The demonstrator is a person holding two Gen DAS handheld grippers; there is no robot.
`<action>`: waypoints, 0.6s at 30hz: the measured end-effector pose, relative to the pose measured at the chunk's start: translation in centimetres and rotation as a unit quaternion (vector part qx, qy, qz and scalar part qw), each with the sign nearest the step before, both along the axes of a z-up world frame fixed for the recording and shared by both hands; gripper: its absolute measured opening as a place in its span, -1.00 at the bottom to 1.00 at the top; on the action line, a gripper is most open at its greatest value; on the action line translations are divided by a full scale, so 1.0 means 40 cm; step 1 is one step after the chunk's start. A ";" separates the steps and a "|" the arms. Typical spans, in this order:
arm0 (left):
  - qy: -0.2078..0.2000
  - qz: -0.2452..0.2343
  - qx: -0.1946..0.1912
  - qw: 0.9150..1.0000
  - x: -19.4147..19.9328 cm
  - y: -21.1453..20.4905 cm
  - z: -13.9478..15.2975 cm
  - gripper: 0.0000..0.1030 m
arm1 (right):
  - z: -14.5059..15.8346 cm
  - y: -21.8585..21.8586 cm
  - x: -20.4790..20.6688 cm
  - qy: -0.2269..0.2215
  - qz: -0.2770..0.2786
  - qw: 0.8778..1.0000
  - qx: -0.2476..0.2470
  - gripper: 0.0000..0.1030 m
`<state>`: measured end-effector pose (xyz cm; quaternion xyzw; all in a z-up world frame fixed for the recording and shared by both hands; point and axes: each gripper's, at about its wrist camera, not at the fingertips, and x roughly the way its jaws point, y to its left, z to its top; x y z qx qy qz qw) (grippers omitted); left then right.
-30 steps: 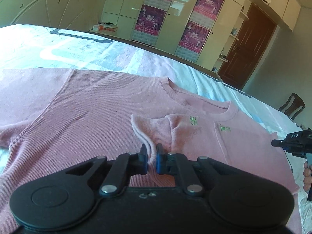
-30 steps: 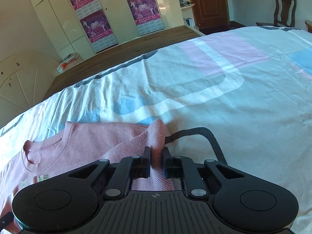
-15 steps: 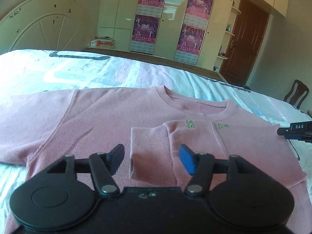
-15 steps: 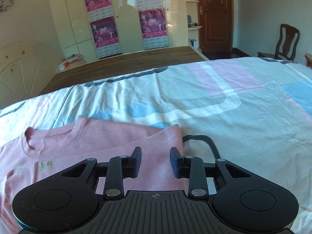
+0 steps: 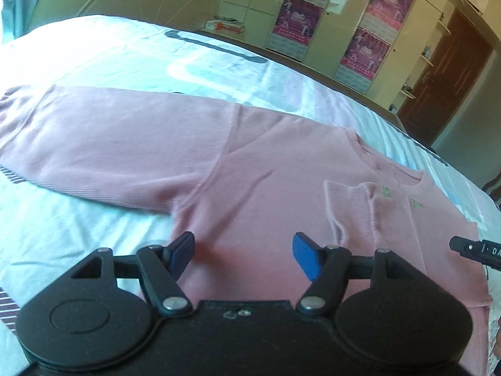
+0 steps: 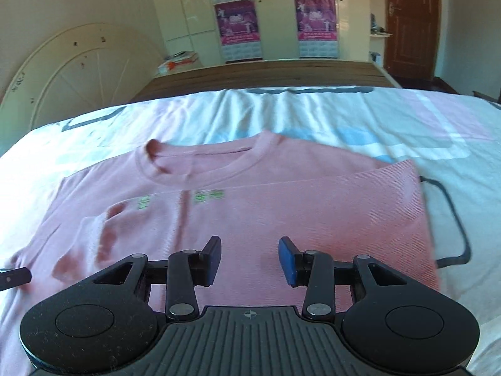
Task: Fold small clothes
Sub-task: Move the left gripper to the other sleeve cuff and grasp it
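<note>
A pink sweater [image 5: 266, 172] lies flat on the bed, collar away from me. Its one sleeve [image 5: 109, 144] stretches out to the left. The other sleeve is folded across the chest, its cuff [image 5: 344, 206] beside the small green print. My left gripper [image 5: 244, 252] hangs open over the sweater's body with nothing between its fingers. In the right wrist view the folded side [image 6: 360, 213] lies flat. My right gripper [image 6: 249, 257] hovers above it, its jaws opening, with no cloth between the pads. Each gripper's tip shows at the edge of the other's view.
The bed sheet [image 6: 344, 119] is white with blue, pink and dark line patterns. A striped cloth [image 5: 9, 177] peeks out at the left edge. Behind the bed stand a wooden board [image 6: 266, 75], a wardrobe with posters [image 6: 316, 15] and a brown door [image 6: 410, 22].
Both grippers were shut on folded pink cloth; both have opened, let it go and drawn back. The left view has swung left, so the outstretched sleeve now shows.
</note>
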<state>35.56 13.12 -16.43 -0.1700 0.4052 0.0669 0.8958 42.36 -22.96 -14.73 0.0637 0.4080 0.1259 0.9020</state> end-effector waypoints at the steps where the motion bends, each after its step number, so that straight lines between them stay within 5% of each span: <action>1: 0.002 0.011 -0.002 1.000 -0.012 0.029 0.004 0.34 | 0.000 0.027 -0.006 0.002 0.009 1.000 0.005 -0.21; 14: 0.007 0.151 -0.014 0.988 -0.143 0.386 0.019 0.38 | -0.032 0.346 -0.046 0.008 0.087 0.996 0.010 -0.21; 18: 0.004 0.187 -0.034 0.982 -0.156 0.475 0.014 0.37 | -0.060 0.395 -0.045 0.016 0.090 0.995 -0.035 -0.20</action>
